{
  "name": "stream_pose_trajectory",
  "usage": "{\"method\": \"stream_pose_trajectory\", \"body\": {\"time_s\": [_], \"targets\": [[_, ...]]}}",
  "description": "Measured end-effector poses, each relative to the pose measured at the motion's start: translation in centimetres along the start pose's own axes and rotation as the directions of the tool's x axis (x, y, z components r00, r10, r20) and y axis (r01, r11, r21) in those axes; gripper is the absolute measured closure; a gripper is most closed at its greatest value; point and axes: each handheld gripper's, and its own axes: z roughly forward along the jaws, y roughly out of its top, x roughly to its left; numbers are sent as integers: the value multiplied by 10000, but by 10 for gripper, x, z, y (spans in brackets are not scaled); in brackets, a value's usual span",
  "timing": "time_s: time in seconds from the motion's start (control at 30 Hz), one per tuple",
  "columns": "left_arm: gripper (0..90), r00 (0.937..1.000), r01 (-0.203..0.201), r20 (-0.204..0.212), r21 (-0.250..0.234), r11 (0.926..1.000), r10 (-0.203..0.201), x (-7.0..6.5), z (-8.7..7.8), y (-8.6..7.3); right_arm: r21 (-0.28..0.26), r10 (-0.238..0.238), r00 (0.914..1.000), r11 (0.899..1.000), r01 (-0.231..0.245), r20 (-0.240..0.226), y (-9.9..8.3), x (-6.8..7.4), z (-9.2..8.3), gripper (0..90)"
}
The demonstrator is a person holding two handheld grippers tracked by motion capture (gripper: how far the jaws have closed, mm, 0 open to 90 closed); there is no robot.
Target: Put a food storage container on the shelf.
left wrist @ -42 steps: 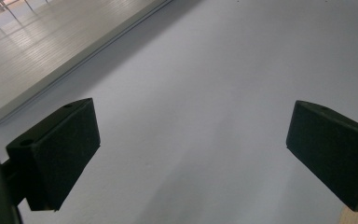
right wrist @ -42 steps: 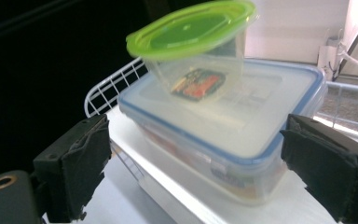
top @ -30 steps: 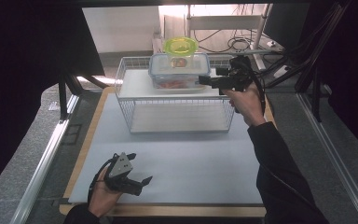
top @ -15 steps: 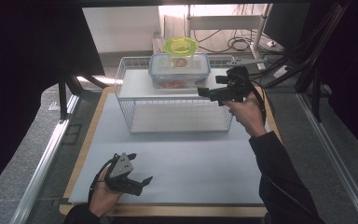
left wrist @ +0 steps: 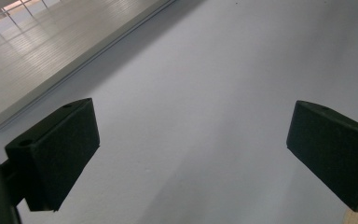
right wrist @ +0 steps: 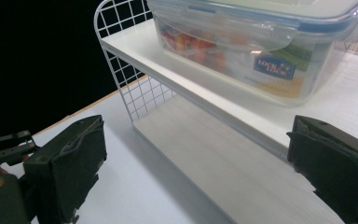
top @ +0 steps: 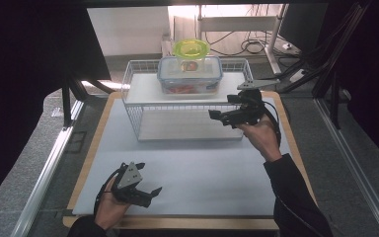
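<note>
- High view: the clear container (top: 190, 75) sat on the wire rack's (top: 143, 106) upper shelf, a green-lidded tub (top: 191, 49) behind it. The right claw (top: 221, 117) hovered empty just before the rack; the left claw (top: 150, 193) rested on the bench (top: 207, 173).
- Left gripper view: jaws spread, nothing between them.
- Right gripper view: jaws released, the container (right wrist: 261, 44) near ahead.

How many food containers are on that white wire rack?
2: a clear rectangular plastic box with a blue-rimmed lid on the rack's top shelf, and a round yellow-green lidded tub on top of it.
</note>
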Motion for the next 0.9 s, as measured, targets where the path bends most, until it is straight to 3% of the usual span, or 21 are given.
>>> {"method": "stream_pose_trajectory", "body": {"time_s": [0.63,0.9], "targets": [[21,10000,12,19,-8,10000,-12,-1,1,0,64,-385,9989,9992,383,267,-40,13,-7,0],[22,10000,-15,47,15,10000,15,-1,1,0,163,-752,9961,9971,745,454,-55,16,-7,0]]}}
